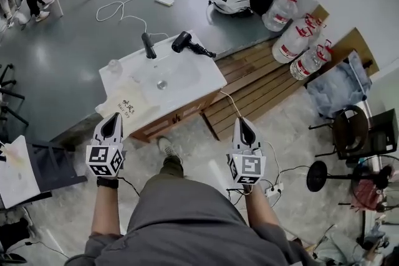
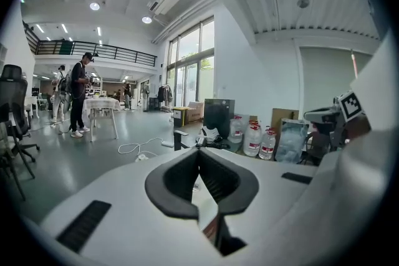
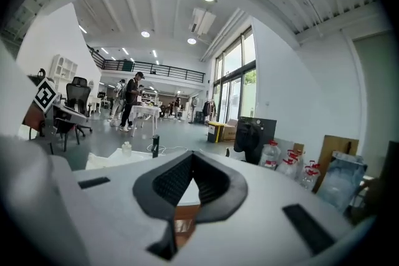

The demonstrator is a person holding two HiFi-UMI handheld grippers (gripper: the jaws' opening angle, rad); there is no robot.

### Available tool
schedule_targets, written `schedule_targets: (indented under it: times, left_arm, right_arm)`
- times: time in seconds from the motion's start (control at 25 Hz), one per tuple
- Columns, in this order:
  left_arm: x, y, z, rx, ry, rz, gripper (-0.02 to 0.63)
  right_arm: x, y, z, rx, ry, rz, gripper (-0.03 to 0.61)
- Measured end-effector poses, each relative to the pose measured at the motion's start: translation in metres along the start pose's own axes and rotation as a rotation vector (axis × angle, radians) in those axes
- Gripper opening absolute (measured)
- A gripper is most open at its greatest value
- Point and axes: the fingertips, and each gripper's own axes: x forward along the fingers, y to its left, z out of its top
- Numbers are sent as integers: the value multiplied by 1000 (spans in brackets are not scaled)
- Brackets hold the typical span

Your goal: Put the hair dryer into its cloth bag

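The hair dryer lies on the far right corner of the white desk, beyond the inset basin. Its black barrel is to the left and its handle trails off to the right and slightly toward the person, so its long axis runs across the line of reach. The cloth bag, pale with printed lettering, is draped over the near left corner of the desk, just ahead of the left gripper. The right gripper hangs off the desk's near right side, well short of the dryer. Since the handle end points that way, it looks the better placed of the two for the pick, with the left suited to the bag. Both sets of fingers are pressed together with nothing between them. Both grippers are held low in front of the body, side by side, pointing at the desk with a slight downward tilt.
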Motion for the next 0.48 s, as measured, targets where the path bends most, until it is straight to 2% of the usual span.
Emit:
schedule_targets:
  times: [0.28, 0.48]
  left_arm:
    - [91, 14, 6, -6, 39, -26, 5]
    - [129, 27, 19, -10, 57, -43, 5]
  right_arm:
    - [103, -24, 30, -28, 7, -1, 2]
    - [166, -28, 57, -21, -11, -3, 2]
